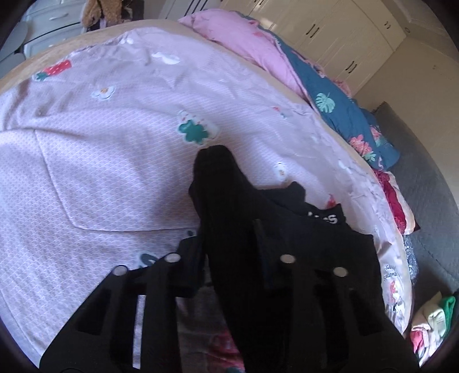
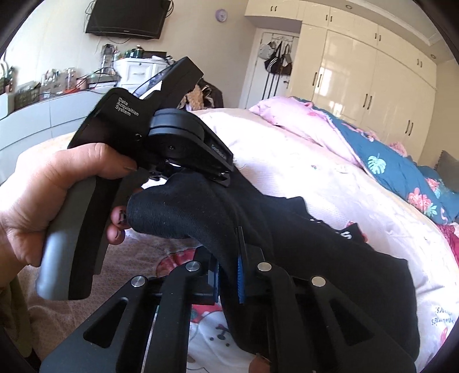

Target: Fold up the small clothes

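I see the bed [image 1: 100, 149] filling most of both views, spread with a pale pink cover [image 1: 120, 172] printed with flowers and strawberries. Along its far right edge lies a bunched pink quilt [image 1: 243, 43], and just beside that a blue blanket [image 1: 344, 114] with leaves and flowers. Beyond them stands a row of cream wardrobes [image 2: 373, 86]. In the right wrist view a dark television [image 2: 126, 20] hangs on the far wall at the left, above a long cluttered counter [image 2: 43, 103].

The black sock [image 2: 183, 212] is held up off the cover, near the middle of both views. Its rounded end points left in the right wrist view, and a band with white lettering hangs at the right, over the bed.

My left gripper [image 1: 229, 244] has its fingers drawn in on the sock; the black cloth passes between them and covers the gap, so I take it as clamped, though black on black makes the exact contact hard to read. In the right wrist view that same tool appears from the side, its body above the sock, with the left hand [image 2: 43, 189] wrapped around the grey handle.

My right gripper [image 2: 228, 275] is pressed nearly together on the sock, with the blue pads [image 2: 240, 278] on either side of the cloth.

A small pile of clothes [image 1: 430, 321] sits at the near right.
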